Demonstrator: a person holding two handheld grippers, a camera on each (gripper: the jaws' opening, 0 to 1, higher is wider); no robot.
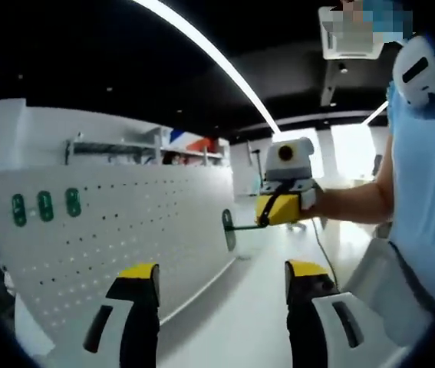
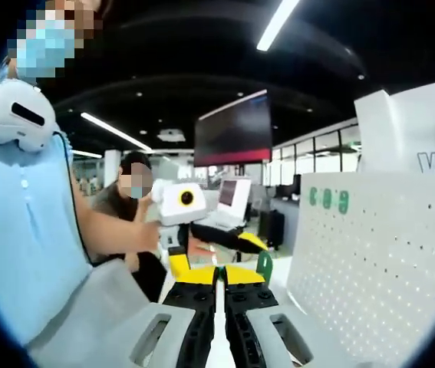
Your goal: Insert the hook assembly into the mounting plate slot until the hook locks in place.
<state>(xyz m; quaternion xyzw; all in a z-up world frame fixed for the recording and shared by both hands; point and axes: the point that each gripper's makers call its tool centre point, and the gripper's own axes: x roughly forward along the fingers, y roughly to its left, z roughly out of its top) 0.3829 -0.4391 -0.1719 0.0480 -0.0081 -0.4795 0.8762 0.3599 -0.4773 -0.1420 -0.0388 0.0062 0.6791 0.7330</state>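
A white perforated mounting plate [image 1: 125,230] stands upright on the left of the left gripper view, with three green hooks [image 1: 45,205] fixed near its upper left. My right gripper [image 1: 267,213] is shut on a green hook assembly [image 1: 229,228], whose flat base hangs just off the plate's right edge. My left gripper [image 1: 222,280] is open and holds nothing, a little back from the plate. In the right gripper view my right gripper [image 2: 222,277] is shut with the green hook assembly [image 2: 265,265] sticking out past its tips. The mounting plate [image 2: 378,261] is to the right, and the left gripper [image 2: 215,251] is beyond.
A person in a light blue shirt [image 1: 424,192] holds both grippers, with a white device [image 2: 18,113] high on the chest. Another person [image 2: 129,201] sits behind, by monitors [image 2: 236,130] and desks. A shelf [image 1: 125,147] runs above the plate. White floor [image 1: 240,307] lies below.
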